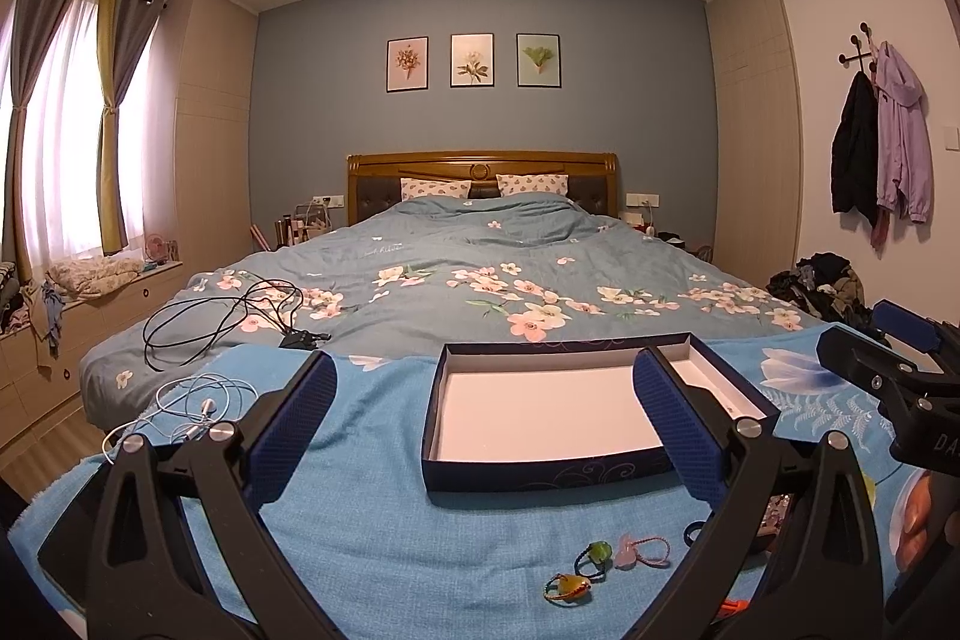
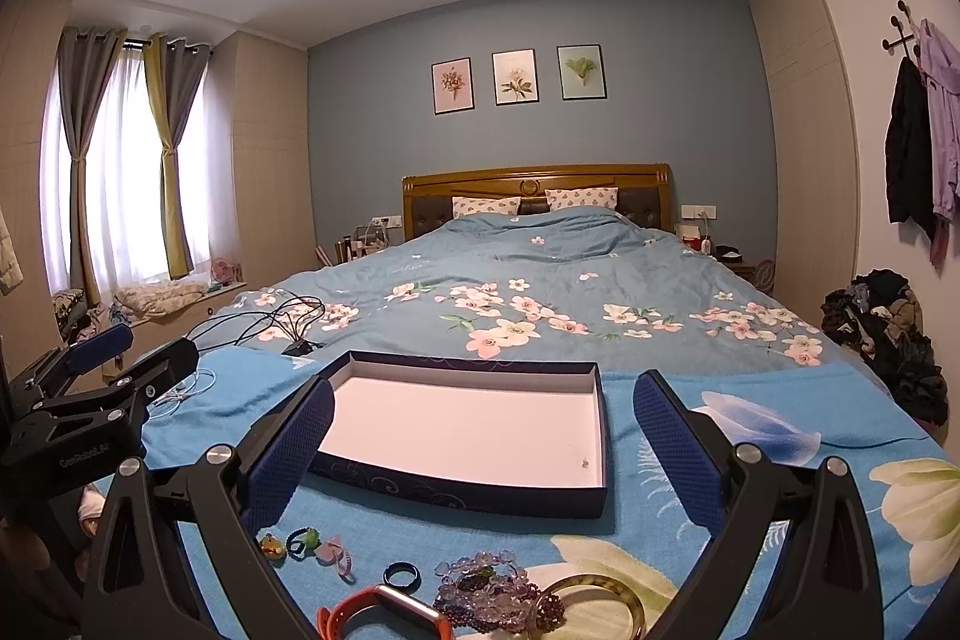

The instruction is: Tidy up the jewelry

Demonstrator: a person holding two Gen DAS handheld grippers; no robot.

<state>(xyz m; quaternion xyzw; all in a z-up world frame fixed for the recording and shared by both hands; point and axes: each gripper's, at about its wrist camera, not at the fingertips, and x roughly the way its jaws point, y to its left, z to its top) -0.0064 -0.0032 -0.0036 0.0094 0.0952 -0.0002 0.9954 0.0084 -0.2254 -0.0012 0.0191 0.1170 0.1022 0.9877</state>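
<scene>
A shallow dark-blue box [image 1: 543,472] [image 2: 456,490] with a white floor lies open on a blue floral cloth at the foot of the bed; a tiny item [image 2: 584,462] rests near its right wall. Before it lie small hair ties with charms [image 1: 594,556] [image 2: 303,544], a dark ring [image 2: 401,575], purple bead bracelets [image 2: 486,589], a gold bangle [image 2: 600,601] and an orange-strapped watch [image 2: 384,613]. My left gripper [image 1: 486,430] hovers open above the cloth, framing the box. My right gripper [image 2: 483,451] is open too, over the jewelry, holding nothing.
White earphones [image 1: 192,409] and black cables [image 1: 234,316] lie on the bed's left side. The other gripper shows at each view's edge [image 1: 900,382] [image 2: 90,400]. A clothes pile [image 2: 888,334] sits at right, a window bench [image 1: 90,280] at left.
</scene>
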